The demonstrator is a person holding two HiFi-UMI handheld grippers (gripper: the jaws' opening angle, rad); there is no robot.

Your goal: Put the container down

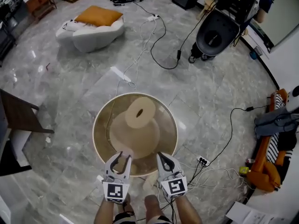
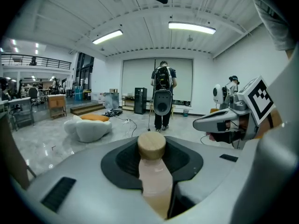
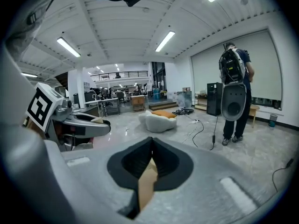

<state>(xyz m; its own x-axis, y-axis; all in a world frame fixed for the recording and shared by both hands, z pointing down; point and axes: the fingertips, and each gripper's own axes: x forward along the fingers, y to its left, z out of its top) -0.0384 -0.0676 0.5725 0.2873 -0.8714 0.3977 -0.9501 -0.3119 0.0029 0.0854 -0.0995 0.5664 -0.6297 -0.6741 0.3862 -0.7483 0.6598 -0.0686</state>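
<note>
A pale, translucent bottle (image 2: 153, 181) with a round wooden cap stands upright between the pads of my left gripper (image 2: 152, 148), which is shut on its body. In the head view that left gripper (image 1: 120, 160) hovers over the near edge of the round glass table (image 1: 96, 125), its jaws held apart by the bottle. My right gripper (image 1: 164, 160) is beside it over the same edge. In the right gripper view its black pads (image 3: 161, 160) meet at the tips of the right gripper (image 3: 152, 143), with nothing held.
The table's tan base (image 1: 139, 120) shows through the glass. A white seat with an orange cushion (image 1: 93, 28), floor cables (image 1: 159, 41), a power strip (image 1: 202, 161), a dark chair (image 1: 18, 115) and an orange sofa (image 1: 265, 169) surround it. A person (image 2: 162, 85) stands far off.
</note>
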